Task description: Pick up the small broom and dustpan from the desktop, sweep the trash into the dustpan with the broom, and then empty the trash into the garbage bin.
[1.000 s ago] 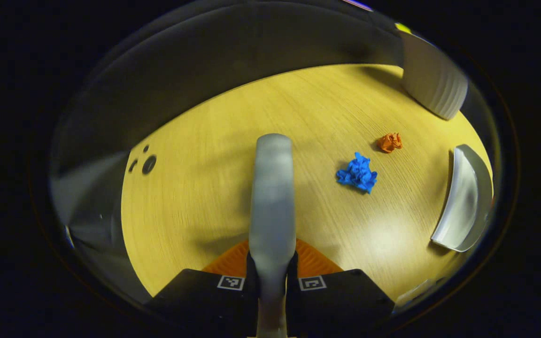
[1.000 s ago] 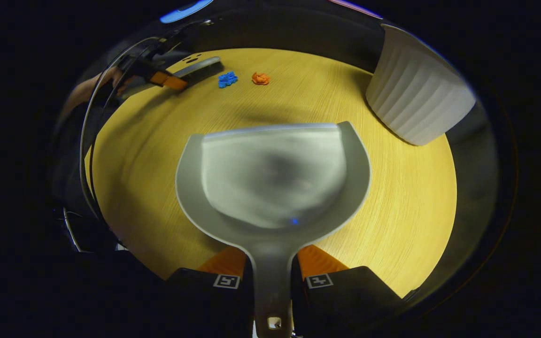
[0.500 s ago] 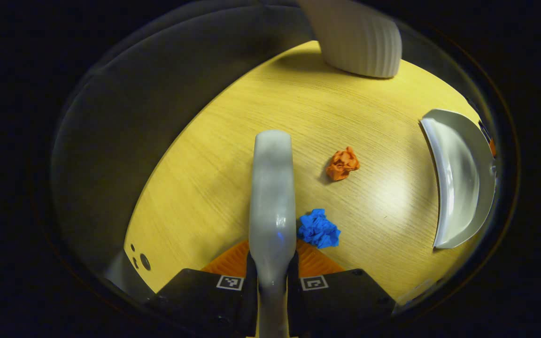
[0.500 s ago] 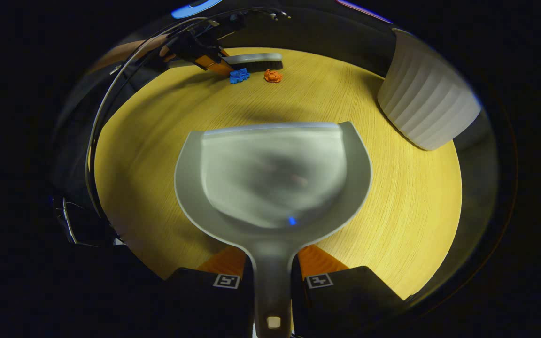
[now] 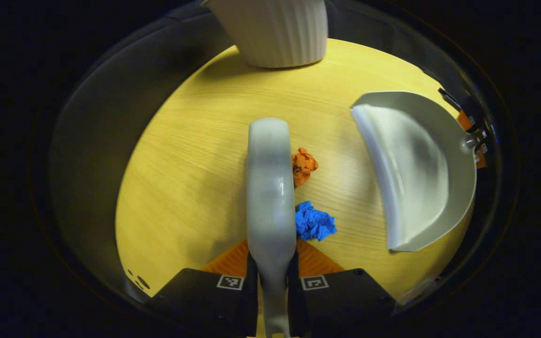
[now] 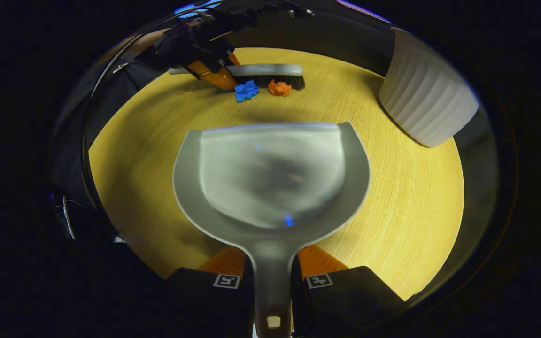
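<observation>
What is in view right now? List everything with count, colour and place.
Paper scrap, blue: 1, against the broom's dustpan side.
Paper scrap, orange: 1, beside the blue one, also at the broom.
Broom: 1, grey, on the table behind both scraps.
Dustpan: 1, grey, mouth facing the scraps, nothing in it.
Bin: 1, white, ribbed, table edge.
Table: 1, light wood.
Left gripper: black and orange, shut on broom.
Right gripper: black and orange, shut on dustpan.

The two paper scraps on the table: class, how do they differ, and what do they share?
The blue scrap lies nearer the broom's handle end; the orange scrap lies nearer its tip. The blue scrap looks slightly bigger than the orange scrap. Both are crumpled, beside the broom, outside the dustpan.
</observation>
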A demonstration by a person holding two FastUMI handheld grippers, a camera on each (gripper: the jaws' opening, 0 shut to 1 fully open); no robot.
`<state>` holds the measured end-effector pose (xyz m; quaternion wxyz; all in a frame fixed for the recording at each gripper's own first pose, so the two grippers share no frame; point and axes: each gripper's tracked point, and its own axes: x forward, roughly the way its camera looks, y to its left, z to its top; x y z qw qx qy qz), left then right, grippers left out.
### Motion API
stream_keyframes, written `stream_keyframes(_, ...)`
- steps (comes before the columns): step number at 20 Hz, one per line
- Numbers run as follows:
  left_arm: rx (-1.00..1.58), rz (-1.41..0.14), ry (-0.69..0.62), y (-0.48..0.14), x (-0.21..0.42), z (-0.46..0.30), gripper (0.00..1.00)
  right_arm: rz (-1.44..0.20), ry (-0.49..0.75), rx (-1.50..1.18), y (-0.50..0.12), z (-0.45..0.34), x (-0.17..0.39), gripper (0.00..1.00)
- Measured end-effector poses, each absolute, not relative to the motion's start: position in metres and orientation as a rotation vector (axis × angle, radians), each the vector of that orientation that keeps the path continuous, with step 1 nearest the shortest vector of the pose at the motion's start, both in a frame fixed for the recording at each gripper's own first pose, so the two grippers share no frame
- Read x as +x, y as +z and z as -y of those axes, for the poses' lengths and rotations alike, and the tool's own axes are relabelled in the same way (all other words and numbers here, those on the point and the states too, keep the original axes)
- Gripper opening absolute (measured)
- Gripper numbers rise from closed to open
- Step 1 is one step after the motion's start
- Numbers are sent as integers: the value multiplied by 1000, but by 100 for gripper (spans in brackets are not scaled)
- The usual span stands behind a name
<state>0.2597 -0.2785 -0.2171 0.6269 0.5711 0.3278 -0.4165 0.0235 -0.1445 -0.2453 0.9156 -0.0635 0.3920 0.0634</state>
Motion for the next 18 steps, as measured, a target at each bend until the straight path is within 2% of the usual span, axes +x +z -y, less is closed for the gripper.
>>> stream_keyframes(5,1125,-971,-1063,-240,174,277,30,-795,132,-135,-249,147,25,36)
stream_keyframes(6,1099,-979,-1064,-243,164,278,27,-798,138,-139,-250,147,26,36)
stream_keyframes(7,1075,-980,-1065,-244,158,278,32,-799,140,-139,-249,148,26,36)
stream_keyframes(8,1048,-985,-1065,-244,153,277,32,-796,136,-132,-249,148,26,36)
stream_keyframes(9,1019,-984,-1055,-242,149,274,30,-794,131,-125,-249,147,27,36)
stream_keyframes(16,726,-898,-888,-214,131,241,32,-781,136,-119,-250,146,27,36)
stream_keyframes(17,671,-885,-864,-209,128,234,30,-780,133,-115,-250,145,25,40)
stream_keyframes(18,626,-873,-836,-205,126,224,30,-779,130,-112,-251,145,25,36)
